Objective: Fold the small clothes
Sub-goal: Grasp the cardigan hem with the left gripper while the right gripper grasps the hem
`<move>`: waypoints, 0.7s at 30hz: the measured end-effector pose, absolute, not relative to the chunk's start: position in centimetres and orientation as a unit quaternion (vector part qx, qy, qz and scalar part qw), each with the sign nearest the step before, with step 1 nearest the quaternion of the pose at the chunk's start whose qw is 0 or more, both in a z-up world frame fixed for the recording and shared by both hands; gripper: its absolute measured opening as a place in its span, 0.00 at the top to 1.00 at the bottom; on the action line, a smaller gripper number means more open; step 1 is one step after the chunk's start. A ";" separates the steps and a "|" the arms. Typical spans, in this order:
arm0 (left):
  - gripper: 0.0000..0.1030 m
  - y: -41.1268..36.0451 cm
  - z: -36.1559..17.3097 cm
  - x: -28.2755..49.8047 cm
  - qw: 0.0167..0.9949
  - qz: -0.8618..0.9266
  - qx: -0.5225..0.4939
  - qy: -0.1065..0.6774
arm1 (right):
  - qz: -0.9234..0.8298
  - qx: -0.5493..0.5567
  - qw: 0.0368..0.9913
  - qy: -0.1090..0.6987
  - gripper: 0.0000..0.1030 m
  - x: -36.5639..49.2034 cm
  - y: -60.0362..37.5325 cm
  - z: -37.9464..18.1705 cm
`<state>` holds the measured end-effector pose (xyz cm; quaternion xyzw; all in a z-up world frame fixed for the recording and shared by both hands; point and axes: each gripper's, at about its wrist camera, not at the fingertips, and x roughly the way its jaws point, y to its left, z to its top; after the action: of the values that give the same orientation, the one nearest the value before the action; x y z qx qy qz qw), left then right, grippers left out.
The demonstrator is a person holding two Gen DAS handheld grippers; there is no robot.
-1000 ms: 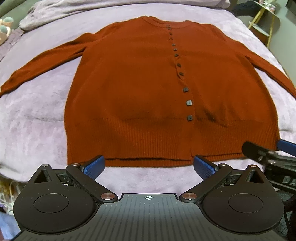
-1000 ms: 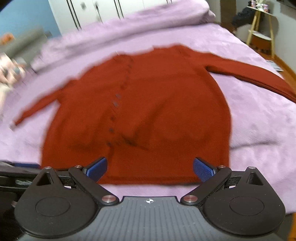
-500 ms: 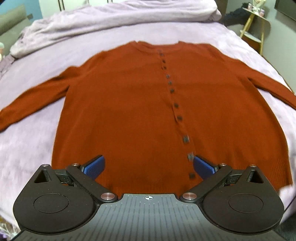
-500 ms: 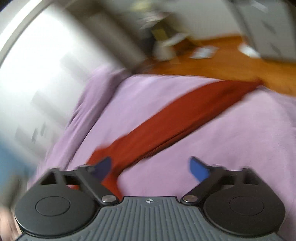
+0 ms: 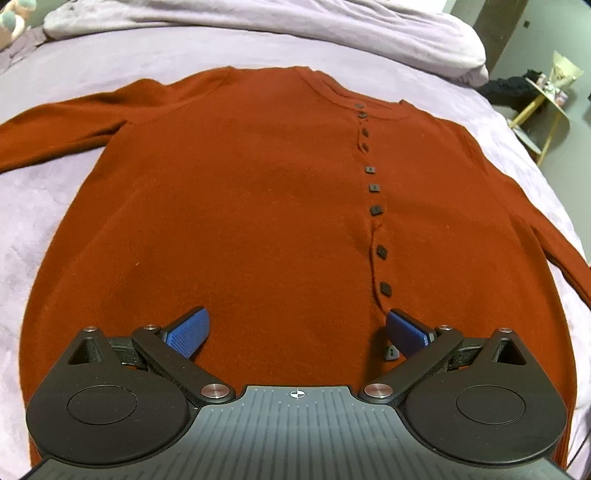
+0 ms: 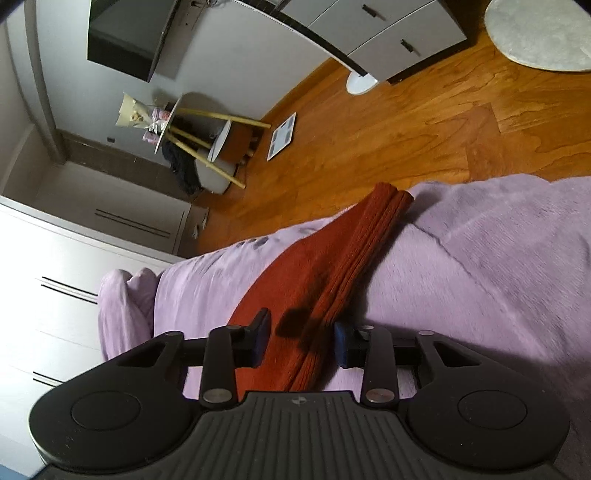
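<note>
right claw (image 6: 301,341) closing around sleeve (image 6: 332,266), which runs toward upper right of frame; left claw (image 5: 297,332) wide over cardigan (image 5: 258,206) hem.

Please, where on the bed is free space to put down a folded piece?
Bare blanket lies left of the cardigan, below its spread sleeve. Another strip runs between the collar and the heaped duvet. In the right wrist view, blanket is bare beside the sleeve. The middle is covered.
</note>
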<state>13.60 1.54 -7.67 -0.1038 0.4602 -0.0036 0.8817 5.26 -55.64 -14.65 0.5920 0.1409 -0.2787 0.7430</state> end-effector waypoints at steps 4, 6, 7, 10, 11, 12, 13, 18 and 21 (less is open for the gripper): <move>0.00 1.8 -8.0 14.3 0.872 -0.019 -0.095 0.479 | -0.333 0.425 0.809 0.232 0.90 8.8 -55.3 -11.3; 0.00 1.7 -7.9 14.7 0.868 -0.022 -0.088 0.487 | -0.357 0.267 0.852 0.274 0.94 11.8 -52.2 -9.0; 0.00 1.7 -7.8 14.7 0.868 -0.023 -0.087 0.489 | -0.351 0.219 0.868 0.274 0.93 12.7 -50.3 -7.9; 0.00 1.5 -7.1 15.0 0.870 -0.019 -0.082 0.486 | -0.263 0.124 0.925 0.246 0.94 14.7 -43.8 -4.6; 0.00 1.5 -6.7 15.2 0.873 -0.022 -0.082 0.481 | -0.226 0.095 0.941 0.233 0.94 15.1 -41.2 -3.8; 0.00 1.4 -6.1 15.3 0.878 -0.031 -0.085 0.470 | -0.170 0.068 0.958 0.221 0.94 15.3 -38.2 -3.0; 0.00 1.3 -5.5 15.5 0.883 -0.039 -0.089 0.458 | -0.115 0.051 0.969 0.212 0.94 15.3 -35.5 -2.4; 0.00 1.1 -3.3 18.4 0.891 -0.096 -0.155 0.416 | 0.141 0.063 0.951 0.268 0.58 15.6 -25.9 -4.4; 0.00 1.2 -3.7 20.4 0.875 -0.128 -0.218 0.412 | 0.151 0.108 0.924 0.335 0.58 16.1 -25.3 -7.2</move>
<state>20.45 1.21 -3.72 -0.2182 0.4120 -0.1280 0.8753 16.12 -25.27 -7.16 0.1076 0.3352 0.1508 0.9237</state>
